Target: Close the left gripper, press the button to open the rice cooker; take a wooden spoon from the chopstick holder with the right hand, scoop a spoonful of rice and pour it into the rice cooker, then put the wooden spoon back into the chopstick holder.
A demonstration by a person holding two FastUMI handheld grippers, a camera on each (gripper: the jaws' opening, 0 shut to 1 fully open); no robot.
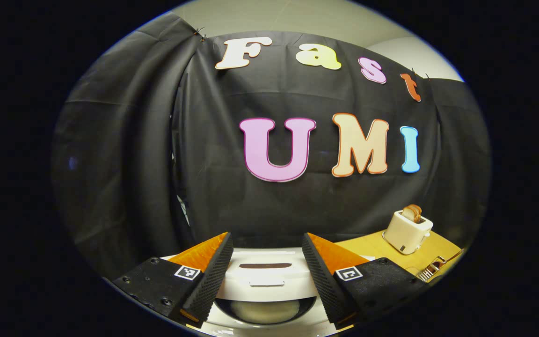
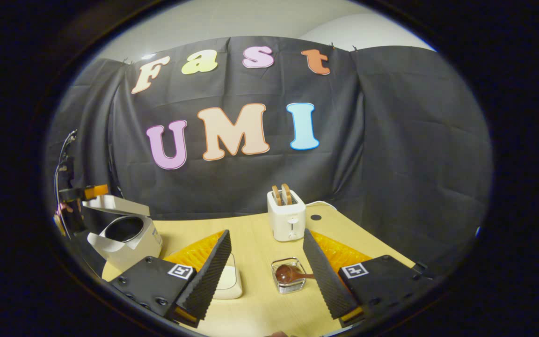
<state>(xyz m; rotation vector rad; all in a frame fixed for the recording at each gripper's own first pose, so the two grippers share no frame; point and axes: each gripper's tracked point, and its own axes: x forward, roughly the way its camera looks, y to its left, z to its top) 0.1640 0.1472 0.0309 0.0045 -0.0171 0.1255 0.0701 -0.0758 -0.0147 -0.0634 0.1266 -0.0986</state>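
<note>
The white rice cooker (image 2: pixel 127 238) stands at the table's left with its lid (image 2: pixel 115 204) raised and the dark inner pot showing. My left gripper (image 1: pixel 265 236) hangs open right over it; between its fingers I see the upright lid (image 1: pixel 265 274) and the shiny pot (image 1: pixel 260 310) below. That gripper (image 2: pixel 82 192) also shows far left, above the lid. My right gripper (image 2: pixel 265 232) is open over the table with nothing in it. The wooden spoon (image 2: pixel 290 274) lies in the wire chopstick holder (image 2: pixel 282 286), just ahead between my right fingers.
A white toaster (image 2: pixel 287 217) with two slices stands at the back of the wooden table (image 2: pixel 251 234), also seen as the toaster (image 1: pixel 407 229). A flat white square container (image 2: pixel 229 283) sits partly behind the right gripper's left finger. The table's right edge is near.
</note>
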